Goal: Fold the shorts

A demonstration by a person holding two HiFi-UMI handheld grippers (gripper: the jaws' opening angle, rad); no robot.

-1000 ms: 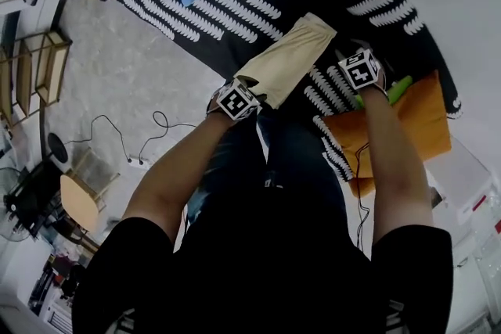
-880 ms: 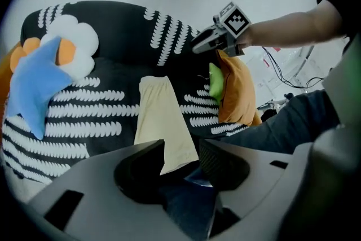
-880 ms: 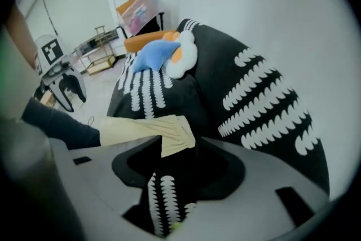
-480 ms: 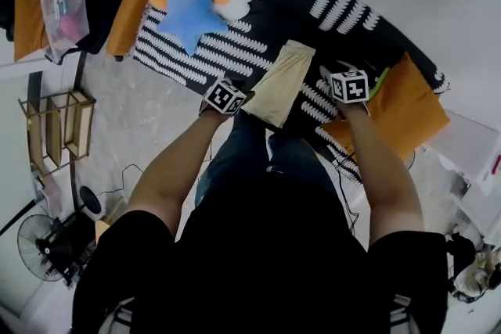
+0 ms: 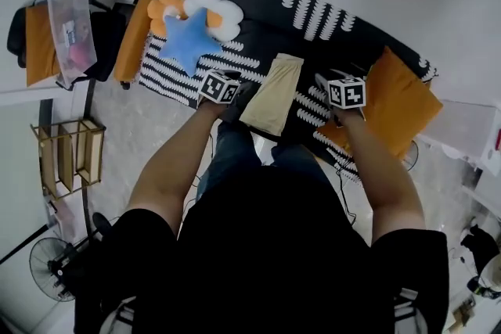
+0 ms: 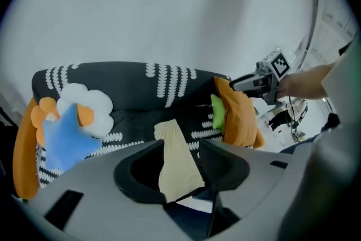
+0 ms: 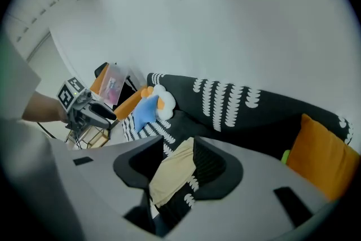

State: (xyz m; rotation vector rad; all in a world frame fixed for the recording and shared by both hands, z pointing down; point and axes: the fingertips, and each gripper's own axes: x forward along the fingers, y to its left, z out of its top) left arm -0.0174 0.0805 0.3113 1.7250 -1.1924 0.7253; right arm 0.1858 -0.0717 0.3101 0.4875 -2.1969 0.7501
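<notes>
Shorts (image 5: 272, 94) in head view: folded, flat on sofa (image 5: 258, 31) seat, right of left gripper (image 5: 243, 92), left of right gripper (image 5: 321, 80), touching neither. In left gripper view: jaws spread, empty, shorts far beyond the gap. In right gripper view: jaws apart, just narrowed slightly, empty, shorts likewise far.

Black white-patterned sofa (image 5: 258, 12) at 12 o'clock. Blue star pillow (image 5: 188, 39) on it at 11 o'clock, touching a white-orange flower pillow (image 5: 211, 8); orange cushion (image 5: 395, 109) at 2 o'clock. Wooden rack (image 5: 66, 156) at 9 o'clock, fan (image 5: 51, 270) at 8 o'clock.
</notes>
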